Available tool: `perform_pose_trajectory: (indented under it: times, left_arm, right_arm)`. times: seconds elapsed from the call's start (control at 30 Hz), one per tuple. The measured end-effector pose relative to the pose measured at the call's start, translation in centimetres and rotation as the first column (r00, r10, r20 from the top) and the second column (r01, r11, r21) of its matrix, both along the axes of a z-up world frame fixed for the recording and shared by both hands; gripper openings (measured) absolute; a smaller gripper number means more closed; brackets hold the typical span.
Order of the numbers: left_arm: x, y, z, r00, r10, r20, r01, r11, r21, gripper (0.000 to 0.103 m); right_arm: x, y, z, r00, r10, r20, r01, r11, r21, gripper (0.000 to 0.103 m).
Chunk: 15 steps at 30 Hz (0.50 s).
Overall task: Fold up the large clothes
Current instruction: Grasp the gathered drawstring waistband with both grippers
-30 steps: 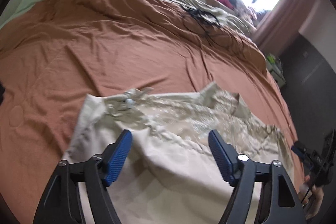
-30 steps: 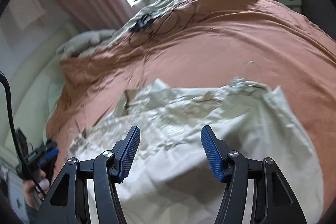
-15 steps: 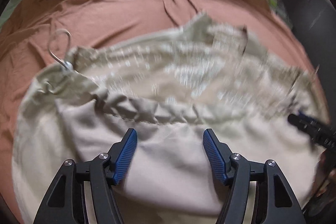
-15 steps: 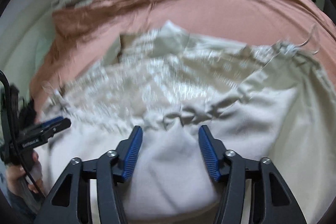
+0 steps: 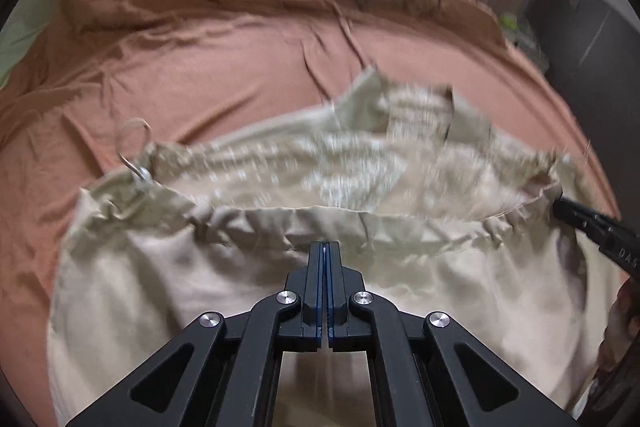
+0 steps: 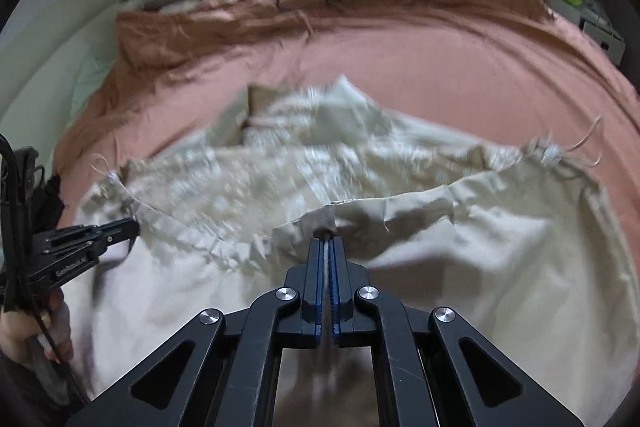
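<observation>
The bed [image 5: 224, 67] fills the room under a rust-orange cover, rumpled toward its far edge where loose bedding is heaped. On the near half, reaching to the near edge, lies the beige garment [image 5: 168, 291], spread wide, its gathered waistband [image 5: 400, 223] running side to side and a drawstring loop [image 5: 134, 143] trailing off toward the bed's left side. It looks like thin, limp cotton: light, quick to crease, sure to sag wherever it isn't held, so the sturdier seamed waistband seems the place to grip. That is where both tools are. The left gripper [image 5: 325, 247] has just snapped closed and is pinching the fabric at the band. The right gripper [image 6: 327, 241] has just closed too, a fold of waistband nipped at its tips.
</observation>
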<state>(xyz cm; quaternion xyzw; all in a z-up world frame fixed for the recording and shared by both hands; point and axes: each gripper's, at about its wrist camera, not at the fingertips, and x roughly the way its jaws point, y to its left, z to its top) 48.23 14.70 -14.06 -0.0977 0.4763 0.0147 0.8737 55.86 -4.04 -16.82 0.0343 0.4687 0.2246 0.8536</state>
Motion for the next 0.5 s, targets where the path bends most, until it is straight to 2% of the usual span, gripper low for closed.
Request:
perform_pose_trajectory:
  times: [0.1, 0.2, 0.3, 0.5]
  left_arm:
    - [0.1, 0.4, 1.4, 0.999, 0.016, 0.052, -0.016, 1.000, -0.006, 0.000]
    - [1.1, 0.4, 1.7, 0.998, 0.020, 0.066, -0.020, 1.000, 0.002, 0.000]
    - [2.1, 0.5, 0.9, 0.998, 0.025, 0.054, -0.026, 1.000, 0.002, 0.000]
    - [3.9, 0.8, -2.4, 1.000, 0.028, 0.005, -0.028, 1.000, 0.012, 0.000]
  right_arm:
    - [0.1, -0.7, 1.6, 0.999, -0.030, 0.039, 0.028, 0.999, 0.038, 0.003]
    - [0.7, -0.8, 2.1, 0.997, -0.055, 0.049, 0.052, 0.997, 0.063, 0.003]
    - [1.5, -0.4, 1.6, 0.996, -0.072, 0.046, 0.069, 0.996, 0.061, 0.003]
    - [3.6, 0.2, -1.5, 0.995, -0.098, -0.009, 0.098, 0.994, 0.037, 0.003]
